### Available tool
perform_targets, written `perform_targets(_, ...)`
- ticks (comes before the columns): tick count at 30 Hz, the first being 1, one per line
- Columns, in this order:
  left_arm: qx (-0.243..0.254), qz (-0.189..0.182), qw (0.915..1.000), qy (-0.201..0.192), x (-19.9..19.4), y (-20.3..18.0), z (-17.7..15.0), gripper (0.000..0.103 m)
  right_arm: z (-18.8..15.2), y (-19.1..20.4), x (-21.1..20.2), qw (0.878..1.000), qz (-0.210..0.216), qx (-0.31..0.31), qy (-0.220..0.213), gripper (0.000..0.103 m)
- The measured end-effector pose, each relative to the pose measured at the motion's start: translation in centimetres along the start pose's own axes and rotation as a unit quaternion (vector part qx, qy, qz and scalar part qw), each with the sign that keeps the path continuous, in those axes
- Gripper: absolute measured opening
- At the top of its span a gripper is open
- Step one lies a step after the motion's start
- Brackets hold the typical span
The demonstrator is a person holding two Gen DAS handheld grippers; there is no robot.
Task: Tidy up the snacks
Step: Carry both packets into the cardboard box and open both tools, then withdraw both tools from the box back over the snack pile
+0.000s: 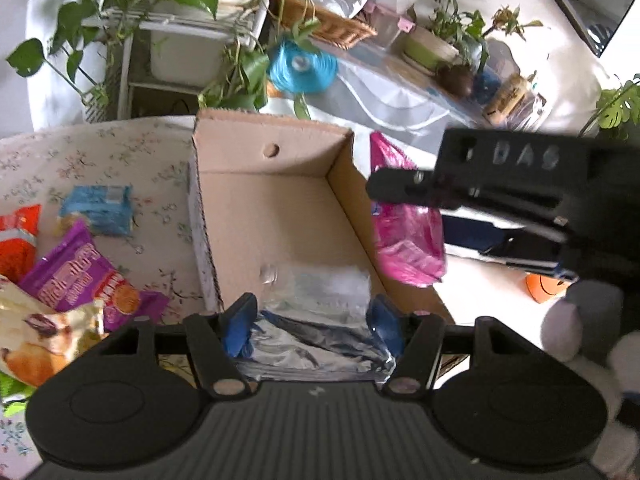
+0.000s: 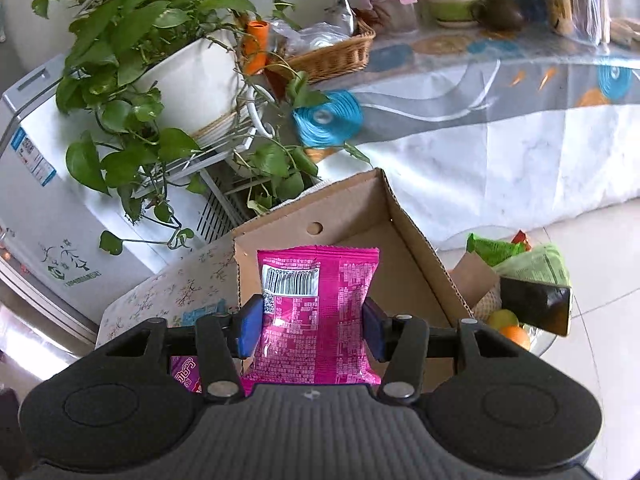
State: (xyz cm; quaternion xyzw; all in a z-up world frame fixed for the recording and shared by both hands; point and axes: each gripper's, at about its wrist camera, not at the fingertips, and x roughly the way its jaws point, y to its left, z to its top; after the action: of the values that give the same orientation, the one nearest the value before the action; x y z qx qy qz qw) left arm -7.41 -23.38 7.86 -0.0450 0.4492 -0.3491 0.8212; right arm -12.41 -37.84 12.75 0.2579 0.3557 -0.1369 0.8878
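An open cardboard box (image 1: 272, 216) stands on a floral tablecloth (image 1: 120, 160). My left gripper (image 1: 312, 326) is shut on a silver foil packet (image 1: 316, 320), which hangs over the near end of the box. In the right wrist view, my right gripper (image 2: 312, 328) is shut on a pink snack packet (image 2: 316, 312). Its blue pads (image 2: 250, 328) pinch the packet's sides, barcode side facing me, just in front of the cardboard box (image 2: 408, 264). The left wrist view shows this pink snack packet (image 1: 408, 240) hanging beside the box's right wall.
Loose snacks lie left of the box: a blue packet (image 1: 98, 210), a purple one (image 1: 76, 276), a red one (image 1: 16, 240) and a cream one (image 1: 40, 340). Potted plants (image 2: 132, 80) on a white rack stand behind. A phone (image 2: 536, 304), fruit (image 2: 512, 328) and green packets (image 2: 520, 256) sit right of it.
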Motion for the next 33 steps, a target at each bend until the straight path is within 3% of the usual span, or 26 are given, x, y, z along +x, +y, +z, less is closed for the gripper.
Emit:
perform_targets(12, -0.003, 0.006, 0.9988, 0.048, 2.0, 0.0, -3.9, 0.068, 0.2, 0.1, -0.6, 1.0, 0.017, 0.012, -0.01, 0.071)
perform_targets(24, -0.005, 0.003, 0.9985, 0.053, 1.0, -1.4, -5.6, 0.069, 0.2, 0.3, -0.7, 1.0, 0.021, 0.008, -0.013, 0.074)
perform_targets(28, 0.003, -0.002, 0.9989, 0.048, -0.1, -1.4, -5.2, 0.076, 0.1, 0.8, -0.8, 0.999, 0.035, -0.008, -0.016, 0.077)
perform_targets(33, 0.041, 0.022, 0.9983, 0.035, -2.1, -0.9, -4.4, 0.084, -0.1, 1.9, -1.0, 0.997, 0.059, -0.036, -0.02, 0.077)
